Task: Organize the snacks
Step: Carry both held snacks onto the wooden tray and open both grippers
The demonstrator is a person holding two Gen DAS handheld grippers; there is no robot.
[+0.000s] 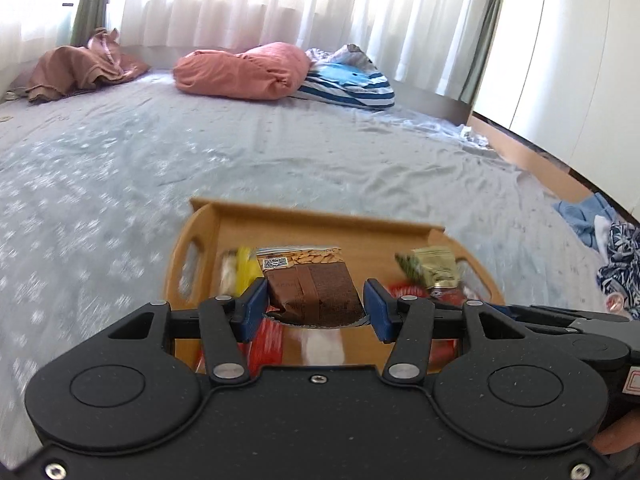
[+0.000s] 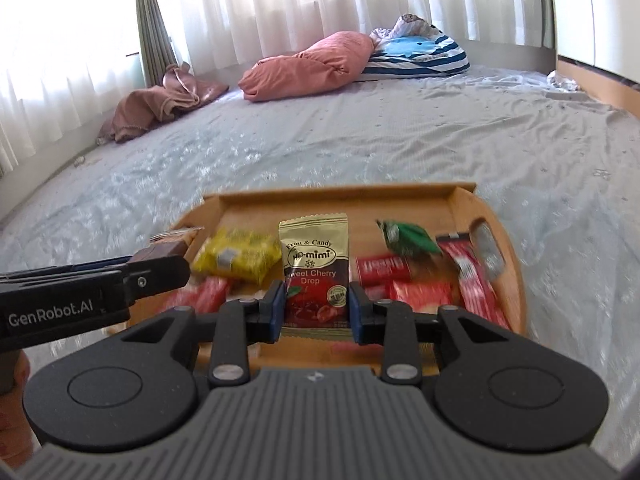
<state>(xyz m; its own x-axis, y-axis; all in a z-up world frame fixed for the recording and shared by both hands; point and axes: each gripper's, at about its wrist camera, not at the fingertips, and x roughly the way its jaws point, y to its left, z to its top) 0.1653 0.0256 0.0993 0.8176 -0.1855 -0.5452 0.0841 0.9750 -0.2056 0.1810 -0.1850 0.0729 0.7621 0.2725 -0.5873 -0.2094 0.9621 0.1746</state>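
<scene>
A brown almond snack packet [image 1: 310, 286] is being clamped between the blue pads of the left gripper [image 1: 316, 306], above the wooden tray [image 1: 320, 216] on the bed [image 1: 160, 152]. A gold cherry drop candy packet [image 2: 314, 276] is being pinched upright by the right gripper [image 2: 316, 308] over the same tray, where yellow [image 2: 238, 258], green [image 2: 408, 240] and red [image 2: 382, 270] packets are lying.

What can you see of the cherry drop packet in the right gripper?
The cherry drop packet is a flat foil sachet, gold at the top and dark red below, printed "Fruit & Candy" and "Sweet Cherry Drop" with cherries pictured and crimped ends. It stands upright, face to the camera, pinched at both side edges by the right gripper, above the wooden tray.
</scene>
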